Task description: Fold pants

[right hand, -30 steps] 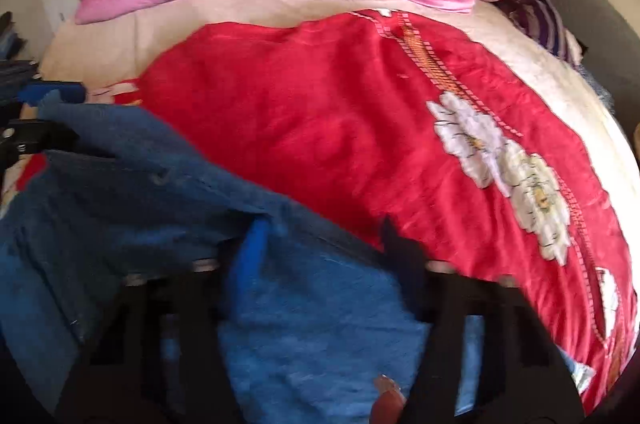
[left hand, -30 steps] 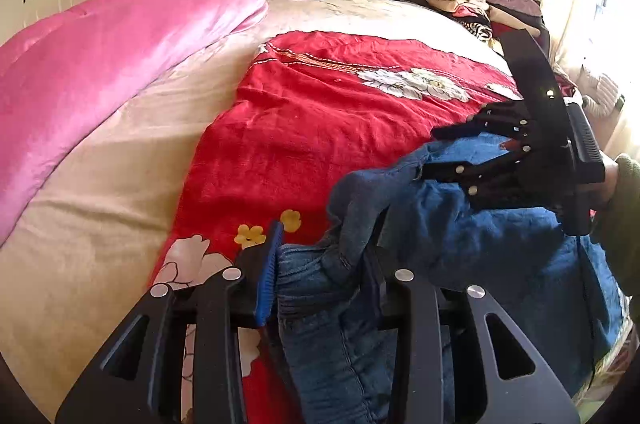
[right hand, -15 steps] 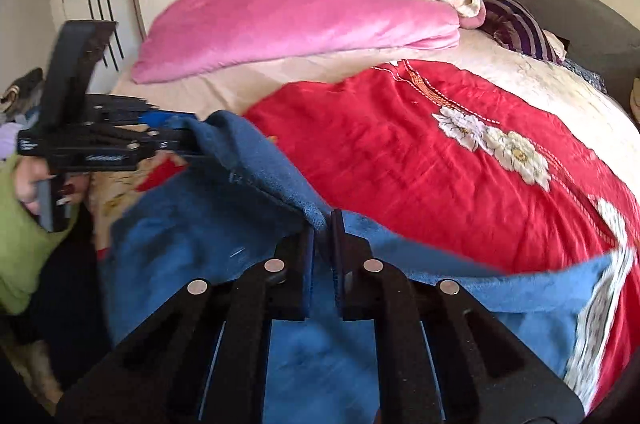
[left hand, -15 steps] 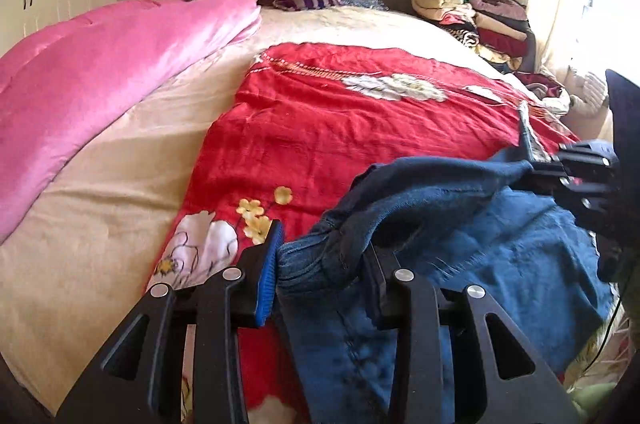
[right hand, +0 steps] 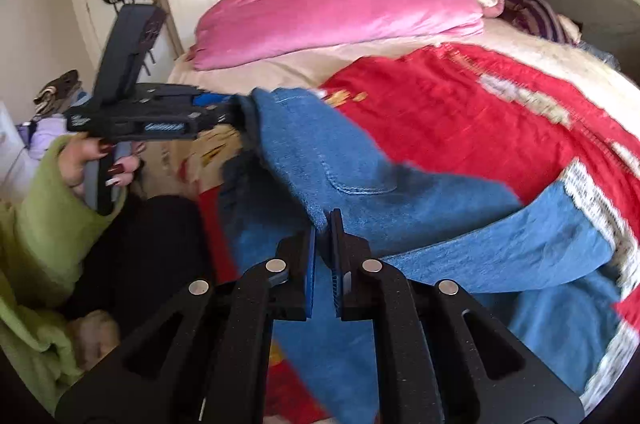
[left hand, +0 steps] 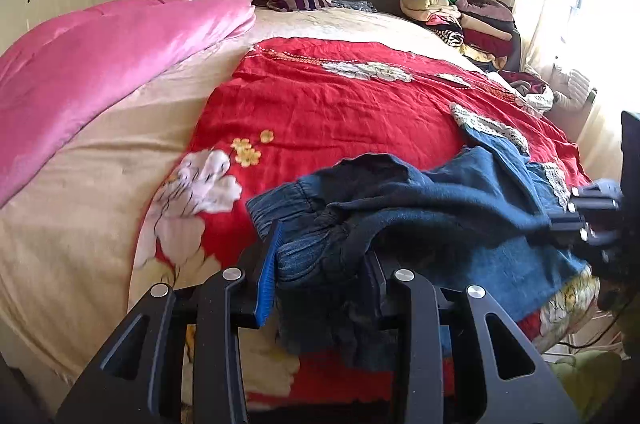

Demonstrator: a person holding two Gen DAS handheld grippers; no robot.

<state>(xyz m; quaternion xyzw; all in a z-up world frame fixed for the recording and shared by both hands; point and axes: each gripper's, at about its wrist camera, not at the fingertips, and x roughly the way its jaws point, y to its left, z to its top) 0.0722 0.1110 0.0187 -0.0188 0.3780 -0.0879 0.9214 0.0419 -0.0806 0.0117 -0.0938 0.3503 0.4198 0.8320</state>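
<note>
The jeans (left hand: 448, 208) hung stretched between both claws, low over the red floral bedspread (left hand: 340, 112) at the near edge of the bed, w/ lace-trimmed hems trailing onto the spread; the left claw (left hand: 324, 256) was clenched on the bunched elastic waistband, fabric filling the gap between its jaws; the right claw (right hand: 325, 224) was pinched tight on a thin edge of denim nr the back pocket, jaws nearly meeting. Judged step: spreading the pants flat before the first fold; to do it well, keep both grips firm, draw the claws apart so the waist goes taut & level, lay it down w/ legs stacked, no twist; the thin right-side pinch looked likeliest to slip if tugged hard.
</note>
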